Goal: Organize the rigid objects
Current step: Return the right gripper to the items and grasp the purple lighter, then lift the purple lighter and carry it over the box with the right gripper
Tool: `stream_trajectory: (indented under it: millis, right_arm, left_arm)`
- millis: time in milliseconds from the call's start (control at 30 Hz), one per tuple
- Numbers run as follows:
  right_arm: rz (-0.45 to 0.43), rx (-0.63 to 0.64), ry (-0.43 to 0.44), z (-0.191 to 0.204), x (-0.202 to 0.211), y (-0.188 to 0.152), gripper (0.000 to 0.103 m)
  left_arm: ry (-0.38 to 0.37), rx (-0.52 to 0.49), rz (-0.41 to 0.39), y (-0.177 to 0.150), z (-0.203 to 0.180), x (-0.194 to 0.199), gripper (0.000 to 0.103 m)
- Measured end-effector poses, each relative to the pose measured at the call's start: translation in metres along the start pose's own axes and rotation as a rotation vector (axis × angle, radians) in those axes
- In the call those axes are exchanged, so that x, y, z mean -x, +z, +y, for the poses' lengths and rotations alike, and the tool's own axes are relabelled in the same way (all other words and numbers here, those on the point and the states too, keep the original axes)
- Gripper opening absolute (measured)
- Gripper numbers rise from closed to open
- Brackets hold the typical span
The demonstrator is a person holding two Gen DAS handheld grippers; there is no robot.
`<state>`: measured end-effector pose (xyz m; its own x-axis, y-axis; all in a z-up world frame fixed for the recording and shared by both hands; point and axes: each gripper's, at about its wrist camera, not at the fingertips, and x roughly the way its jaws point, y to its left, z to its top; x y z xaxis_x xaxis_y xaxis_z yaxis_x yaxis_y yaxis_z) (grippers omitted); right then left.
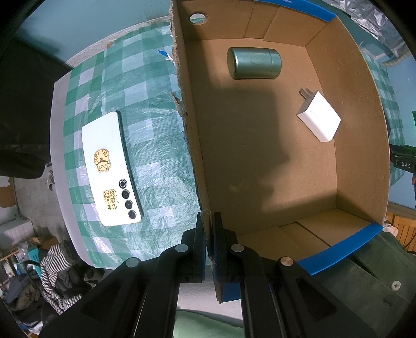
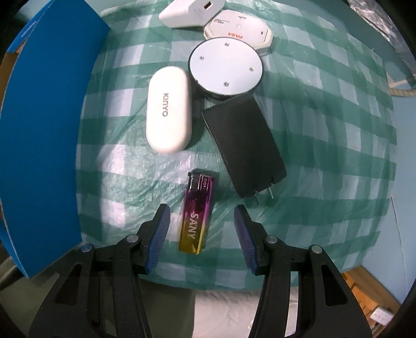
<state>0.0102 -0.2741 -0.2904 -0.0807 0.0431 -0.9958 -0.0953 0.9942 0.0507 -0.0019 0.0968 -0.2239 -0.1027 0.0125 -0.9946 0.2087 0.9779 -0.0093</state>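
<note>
My left gripper (image 1: pixel 208 221) is shut on the near wall of an open cardboard box (image 1: pixel 193 145). Inside the box lie a green metal tin (image 1: pixel 254 63) on its side and a white plug charger (image 1: pixel 319 119). A white phone (image 1: pixel 110 170) lies face down on the checked cloth left of the box. My right gripper (image 2: pixel 202 215) is open, its fingers on either side of a purple-and-gold SANY lighter (image 2: pixel 197 217) on the cloth. Beyond lie a white KINYO case (image 2: pixel 168 109), a black charger (image 2: pixel 245 148) and a round disc (image 2: pixel 226 69).
The box's blue outer wall (image 2: pixel 44 145) stands left of my right gripper. A white charger (image 2: pixel 191 11) and a white hexagonal device (image 2: pixel 238 33) lie at the far table edge. The green checked tablecloth (image 2: pixel 325 135) covers the table. Clutter sits on the floor (image 1: pixel 39 273).
</note>
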Motion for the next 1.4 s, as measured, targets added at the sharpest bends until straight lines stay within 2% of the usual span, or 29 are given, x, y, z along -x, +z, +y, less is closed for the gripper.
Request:
stream_trajectory:
  millis: [433, 567, 700, 933, 1400]
  right_arm:
    - [0.003, 0.04, -0.025, 0.015, -0.023, -0.005, 0.05]
    - [0.007, 0.057, -0.071, 0.025, -0.028, -0.005, 0.041]
    - [0.011, 0.059, -0.08, 0.031, -0.03, -0.003, 0.023]
    - [0.014, 0.048, -0.041, 0.027, -0.025, -0.003, 0.022]
    - [-0.036, 0.086, 0.01, 0.021, 0.017, 0.001, 0.022]
  left_arm:
    - [0.004, -0.006, 0.001, 0.0, -0.001, 0.001, 0.004]
    - [0.006, -0.01, 0.003, 0.001, -0.002, 0.001, 0.004]
    - [0.005, -0.01, 0.003, 0.001, -0.002, 0.001, 0.004]
    - [0.003, -0.009, 0.004, 0.001, -0.002, 0.001, 0.004]
    - [0.007, -0.014, 0.005, 0.002, -0.003, 0.001, 0.004]
